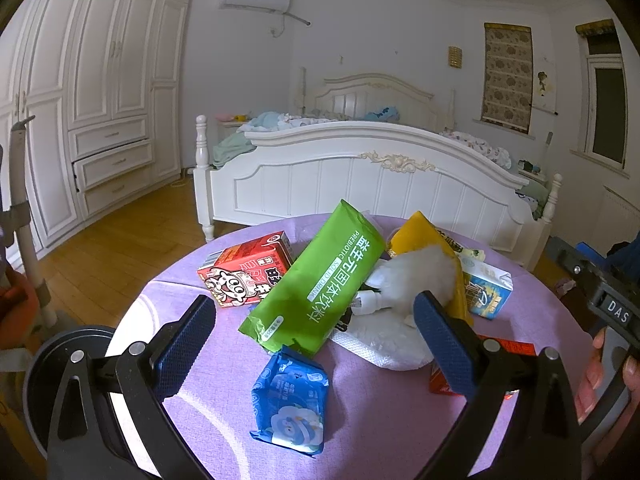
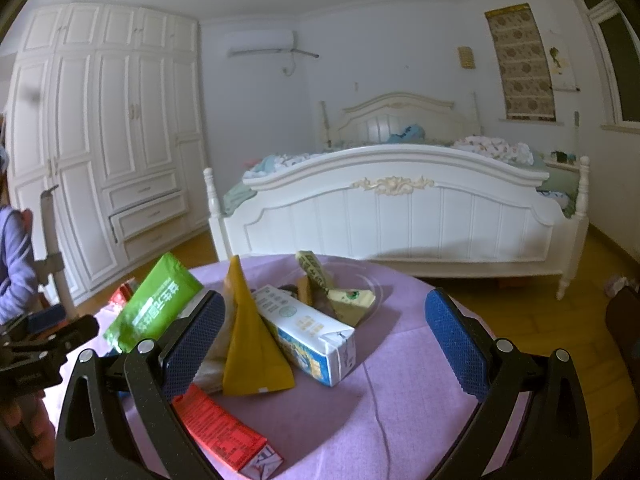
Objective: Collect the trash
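Observation:
Trash lies heaped on a round table with a purple cloth [image 1: 380, 432]. In the left wrist view a green drink pouch [image 1: 320, 280] leans over a red milk carton [image 1: 244, 276], with a blue wrapper [image 1: 290, 400] in front, white crumpled plastic [image 1: 408, 280], a yellow pouch [image 1: 420, 232] and a white-blue carton [image 1: 488, 290]. My left gripper [image 1: 316, 336] stands open above the pile, empty. The right wrist view shows the yellow pouch [image 2: 252, 340], the white-blue carton [image 2: 312, 336], the green pouch [image 2: 156, 304], a red flat carton [image 2: 224, 436] and pale wrappers [image 2: 348, 300]. My right gripper [image 2: 324, 344] is open, empty.
A white bed [image 1: 360, 176] stands just beyond the table, with a white wardrobe [image 1: 92, 92] to the left over wooden floor [image 1: 120, 240]. A grey stand [image 2: 52, 240] and a person's sleeve [image 2: 16, 264] are at the left. A hand [image 1: 596, 376] grips the right tool.

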Demonstrator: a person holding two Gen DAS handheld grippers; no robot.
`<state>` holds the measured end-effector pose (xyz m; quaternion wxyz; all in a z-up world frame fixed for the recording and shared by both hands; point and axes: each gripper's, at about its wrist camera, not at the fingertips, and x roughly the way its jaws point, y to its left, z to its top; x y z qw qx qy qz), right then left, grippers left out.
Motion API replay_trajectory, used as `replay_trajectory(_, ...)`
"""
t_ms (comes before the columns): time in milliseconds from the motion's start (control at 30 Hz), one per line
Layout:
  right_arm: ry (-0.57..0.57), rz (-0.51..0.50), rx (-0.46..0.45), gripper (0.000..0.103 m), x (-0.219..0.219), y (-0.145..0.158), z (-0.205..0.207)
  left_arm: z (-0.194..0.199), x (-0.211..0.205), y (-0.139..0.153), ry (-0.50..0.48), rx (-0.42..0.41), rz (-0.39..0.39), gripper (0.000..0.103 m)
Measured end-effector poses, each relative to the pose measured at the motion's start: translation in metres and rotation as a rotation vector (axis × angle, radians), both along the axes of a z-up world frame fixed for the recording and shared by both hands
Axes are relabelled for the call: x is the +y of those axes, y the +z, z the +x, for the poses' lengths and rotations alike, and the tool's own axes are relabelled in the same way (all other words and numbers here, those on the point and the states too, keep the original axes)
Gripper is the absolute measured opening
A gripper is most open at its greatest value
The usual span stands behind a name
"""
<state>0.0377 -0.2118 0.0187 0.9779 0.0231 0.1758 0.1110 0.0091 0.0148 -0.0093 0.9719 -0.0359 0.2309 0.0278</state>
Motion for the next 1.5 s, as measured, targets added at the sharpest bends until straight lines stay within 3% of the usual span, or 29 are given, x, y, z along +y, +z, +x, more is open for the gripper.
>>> replay_trajectory(467,0.000,0.015,0.016,0.099,0.001,-0.001,0.002,0.002,0.003,-0.002,0.005,0.011,-0.005,0.098)
replay_trajectory(600,0.028,0.029,0.047,0.099,0.000,-0.002,0.005,-0.001,0.013,-0.002,-0.010,0.007,-0.046,0.098)
replay_trajectory(733,0.243,0.117,0.161,0.099,0.009,0.011,0.018,0.007,0.038,-0.002,-0.016,0.065,-0.060,0.098)
replay_trajectory(800,0.347,0.074,0.261,0.099,0.034,0.024,0.037,0.017,0.056,-0.002,-0.033,0.097,-0.104,0.098)
replay_trajectory(900,0.547,0.035,0.398,0.099,0.072,0.038,0.073,0.045,0.080,-0.002,-0.124,0.178,-0.162,0.098)
replay_trajectory(933,0.605,0.053,0.398,0.099,0.078,0.045,0.075,0.054,0.087,0.000,-0.187,0.185,-0.157,0.098)
replay_trajectory(1000,0.722,-0.035,0.451,0.099,0.099,0.053,0.104,0.063,0.093,0.004,-0.267,0.169,-0.063,0.098)
replay_trajectory(1033,0.746,-0.073,0.464,0.099,0.105,0.054,0.113,0.068,0.094,0.005,-0.317,0.166,0.030,0.098)
replay_trajectory(1133,0.805,-0.212,0.521,0.099,0.125,0.053,0.151,0.084,0.093,0.002,-0.455,0.190,0.213,0.098)
replay_trajectory(1233,0.892,-0.273,0.590,0.099,0.143,0.045,0.181,0.105,0.091,-0.008,-0.568,0.231,0.316,0.098)
replay_trajectory(1400,1.078,-0.322,0.679,0.098,0.164,0.026,0.188,0.136,0.087,-0.021,-0.721,0.275,0.321,0.098)
replay_trajectory(1500,1.132,-0.331,0.699,0.088,0.171,0.019,0.181,0.147,0.082,-0.030,-0.772,0.314,0.321,0.098)
